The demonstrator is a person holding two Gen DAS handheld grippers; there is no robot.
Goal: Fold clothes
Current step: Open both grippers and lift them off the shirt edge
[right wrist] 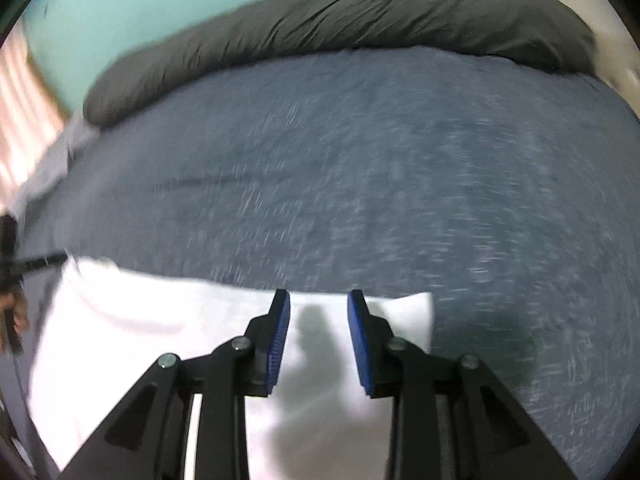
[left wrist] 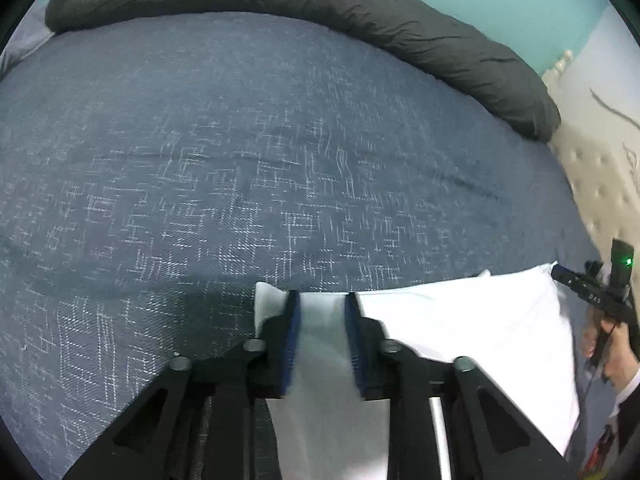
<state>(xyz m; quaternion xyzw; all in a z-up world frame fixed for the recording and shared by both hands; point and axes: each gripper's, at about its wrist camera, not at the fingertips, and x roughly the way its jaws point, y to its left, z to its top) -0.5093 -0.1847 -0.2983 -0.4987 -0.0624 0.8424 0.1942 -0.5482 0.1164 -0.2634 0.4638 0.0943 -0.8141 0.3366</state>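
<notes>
Blue bedspread (left wrist: 280,160) under white garment (left wrist: 460,320), folded flat, smooth.

Soft, dim room light; the right view smears with motion blur, fisheye rims darken, shadow pools at six o'clock.

Bed (left wrist: 280,140) under a blue-grey cover with white crosshatch marks, long dark grey pillow (left wrist: 360,12) along its far edge, folded white garment (left wrist: 460,320) lying flat at its near edge
</notes>
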